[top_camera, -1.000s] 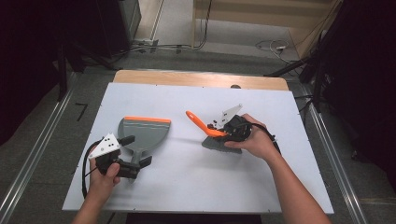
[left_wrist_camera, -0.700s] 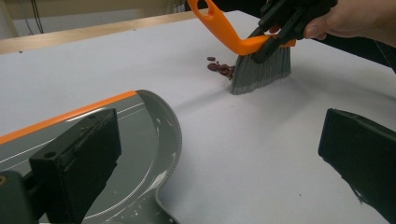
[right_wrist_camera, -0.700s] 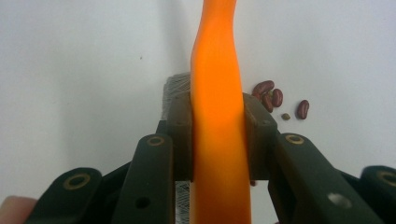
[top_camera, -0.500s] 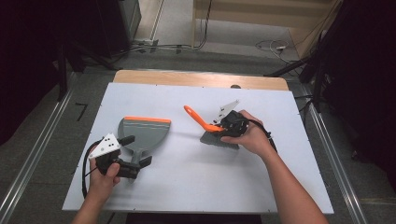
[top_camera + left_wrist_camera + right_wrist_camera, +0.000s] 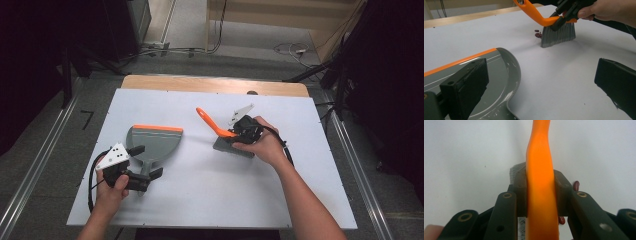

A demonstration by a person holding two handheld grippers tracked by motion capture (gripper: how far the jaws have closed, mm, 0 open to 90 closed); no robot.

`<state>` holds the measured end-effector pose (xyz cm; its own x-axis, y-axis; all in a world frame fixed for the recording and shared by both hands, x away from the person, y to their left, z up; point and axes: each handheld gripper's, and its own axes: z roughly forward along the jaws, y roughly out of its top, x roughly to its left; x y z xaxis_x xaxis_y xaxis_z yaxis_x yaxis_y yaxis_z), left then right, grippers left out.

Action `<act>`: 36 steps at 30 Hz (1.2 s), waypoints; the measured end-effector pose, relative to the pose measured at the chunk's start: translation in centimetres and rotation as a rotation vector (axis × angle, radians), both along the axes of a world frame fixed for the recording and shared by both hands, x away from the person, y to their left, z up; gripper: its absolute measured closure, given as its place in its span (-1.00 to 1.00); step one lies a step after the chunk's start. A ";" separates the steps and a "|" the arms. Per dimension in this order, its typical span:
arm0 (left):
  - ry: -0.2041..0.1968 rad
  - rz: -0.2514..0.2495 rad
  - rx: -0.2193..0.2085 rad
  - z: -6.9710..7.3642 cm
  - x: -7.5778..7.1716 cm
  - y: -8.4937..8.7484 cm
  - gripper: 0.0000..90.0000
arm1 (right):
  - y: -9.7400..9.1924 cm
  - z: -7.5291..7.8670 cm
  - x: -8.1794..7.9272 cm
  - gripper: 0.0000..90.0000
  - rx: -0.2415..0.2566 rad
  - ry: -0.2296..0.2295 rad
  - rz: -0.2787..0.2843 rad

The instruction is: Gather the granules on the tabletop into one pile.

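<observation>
A grey dustpan (image 5: 154, 140) with an orange lip lies on the white table (image 5: 200, 200), left of centre. My left gripper (image 5: 146, 162) is open, its jaws either side of the pan's handle end; the pan (image 5: 499, 75) lies under one jaw. My right gripper (image 5: 239, 134) is shut on the orange handle (image 5: 540, 182) of a hand brush (image 5: 227, 145). The grey bristles (image 5: 559, 36) rest on the table. A few dark red beans (image 5: 537, 34) lie right beside the bristles, and one bean (image 5: 576, 185) shows next to the right jaw.
A wooden strip (image 5: 210, 85) runs along the table's far edge. Metal rails (image 5: 35, 170) flank the table on the floor. Cables lie on the floor behind.
My right gripper has carried the brush a little to the left and away from me. The left gripper and the dustpan have stayed put.
</observation>
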<state>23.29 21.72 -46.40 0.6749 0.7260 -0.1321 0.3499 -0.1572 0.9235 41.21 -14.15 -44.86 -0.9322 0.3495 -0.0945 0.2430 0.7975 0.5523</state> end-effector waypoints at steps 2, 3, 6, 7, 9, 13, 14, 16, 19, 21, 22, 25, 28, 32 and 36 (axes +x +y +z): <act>-0.001 0.000 -0.004 0.0 0.0 0.0 -1.00 | -0.1 0.1 0.1 0.51 0.002 -0.005 -0.009; 0.000 0.000 -0.003 0.0 0.0 0.0 -1.00 | -0.2 0.1 0.2 0.51 0.002 0.001 -0.010; 0.000 0.000 -0.001 0.0 0.0 0.0 -1.00 | -0.6 0.2 0.2 0.52 0.007 0.014 -0.027; 0.000 0.001 0.000 0.0 0.0 0.0 -1.00 | -0.6 0.2 0.1 0.52 0.005 0.023 -0.032; 0.001 0.002 0.002 0.0 0.0 0.1 -1.00 | -0.6 0.4 -0.1 0.52 -0.001 0.035 -0.030; -0.001 0.004 -0.004 0.0 0.0 0.1 -1.00 | -0.6 1.2 -0.6 0.52 -0.006 0.045 -0.012; 0.000 0.004 -0.006 0.0 0.0 0.1 -1.00 | -0.7 1.5 -0.7 0.52 0.009 0.055 -0.011; 0.000 0.003 -0.003 0.1 0.0 0.1 -1.00 | -1.2 2.5 -0.7 0.52 0.041 0.048 -0.014; -0.003 0.000 -0.002 0.1 -0.1 0.0 -1.00 | -2.3 4.3 0.6 0.52 0.079 -0.017 -0.081; -0.005 -0.003 -0.001 0.1 -0.1 0.0 -1.00 | -2.4 4.4 1.1 0.52 0.072 -0.043 -0.102; -0.005 -0.003 -0.001 0.1 -0.1 -0.1 -1.00 | -2.5 4.3 1.6 0.52 0.060 -0.068 -0.130; -0.004 -0.003 -0.001 0.1 -0.1 0.0 -1.00 | -2.1 3.2 2.9 0.52 -0.006 -0.128 -0.169; -0.004 -0.001 -0.003 0.1 0.0 0.1 -1.00 | -1.5 1.4 3.7 0.52 -0.074 -0.194 -0.179; -0.002 -0.002 -0.002 0.0 0.0 0.1 -1.00 | -1.3 0.2 3.8 0.53 -0.052 -0.163 -0.167; -0.001 0.000 -0.006 0.0 0.0 0.1 -1.00 | -0.8 0.2 2.5 0.53 -0.083 -0.159 -0.106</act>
